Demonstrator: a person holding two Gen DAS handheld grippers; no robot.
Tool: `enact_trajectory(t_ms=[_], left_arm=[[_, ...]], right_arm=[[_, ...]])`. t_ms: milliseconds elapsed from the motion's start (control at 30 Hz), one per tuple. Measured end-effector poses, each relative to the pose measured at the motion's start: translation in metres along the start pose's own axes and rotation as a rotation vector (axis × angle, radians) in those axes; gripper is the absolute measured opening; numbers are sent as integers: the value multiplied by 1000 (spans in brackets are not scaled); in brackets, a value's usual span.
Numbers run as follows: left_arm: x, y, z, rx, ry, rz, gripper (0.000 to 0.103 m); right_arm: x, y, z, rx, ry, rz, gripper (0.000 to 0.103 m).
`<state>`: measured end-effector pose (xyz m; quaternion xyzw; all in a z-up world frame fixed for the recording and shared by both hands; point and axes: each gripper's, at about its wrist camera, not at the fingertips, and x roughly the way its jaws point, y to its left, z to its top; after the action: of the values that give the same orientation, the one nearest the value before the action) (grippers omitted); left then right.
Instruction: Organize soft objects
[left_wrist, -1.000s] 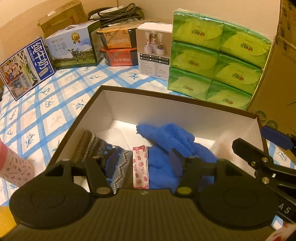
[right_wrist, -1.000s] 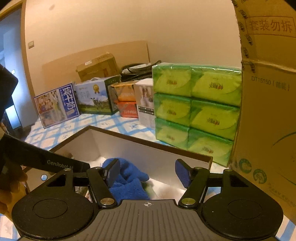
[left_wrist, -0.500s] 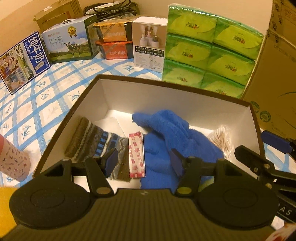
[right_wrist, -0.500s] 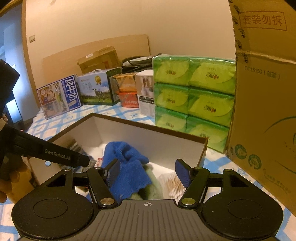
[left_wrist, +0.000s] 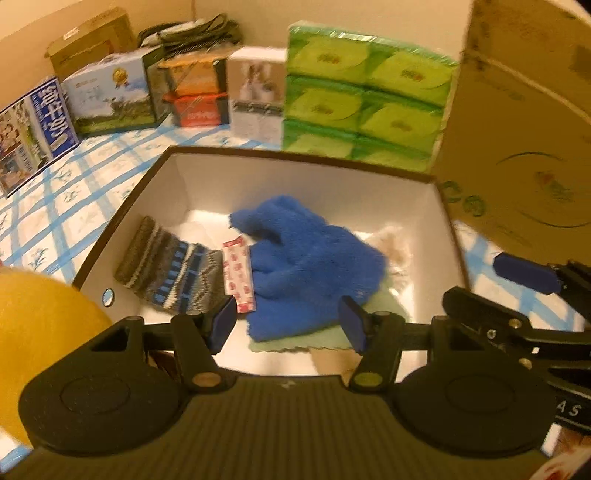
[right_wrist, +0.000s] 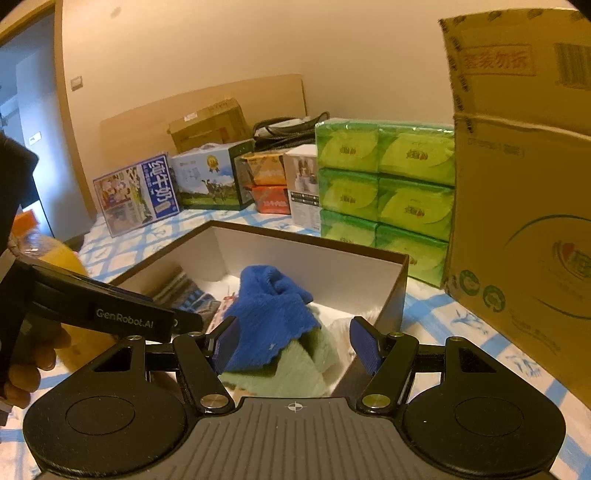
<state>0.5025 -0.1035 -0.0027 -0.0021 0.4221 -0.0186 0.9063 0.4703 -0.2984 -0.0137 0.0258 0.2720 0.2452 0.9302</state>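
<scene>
An open brown box with white inside stands on the checked cloth. It holds a blue fluffy cloth, a grey-and-blue striped knit sock, a pink patterned packet, a pale green cloth under the blue one, and a bundle of cotton swabs. My left gripper is open and empty above the box's near edge. My right gripper is open and empty over the box's near right side, above the blue cloth and the green cloth.
Green tissue packs stand stacked behind the box. A big cardboard carton stands at the right. Milk cartons and small boxes line the back. A yellow object is at the near left.
Both grippers have risen and tipped down over the box, so more of its contents show. Both stay open. The box contents have not moved.
</scene>
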Motion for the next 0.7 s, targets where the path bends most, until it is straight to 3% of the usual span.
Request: enact_trajectory(t_ms=[267, 433, 700], left_arm=[[-59, 0, -42, 45, -102, -108, 58], [-95, 13, -78, 22, -113, -155, 58], [-152, 24, -140, 87, -173, -117, 58]], right_arm=[[-62, 7, -25, 83, -22, 11, 68], [-102, 23, -42, 126, -45, 36, 72], [-152, 65, -69, 196, -80, 34, 79]])
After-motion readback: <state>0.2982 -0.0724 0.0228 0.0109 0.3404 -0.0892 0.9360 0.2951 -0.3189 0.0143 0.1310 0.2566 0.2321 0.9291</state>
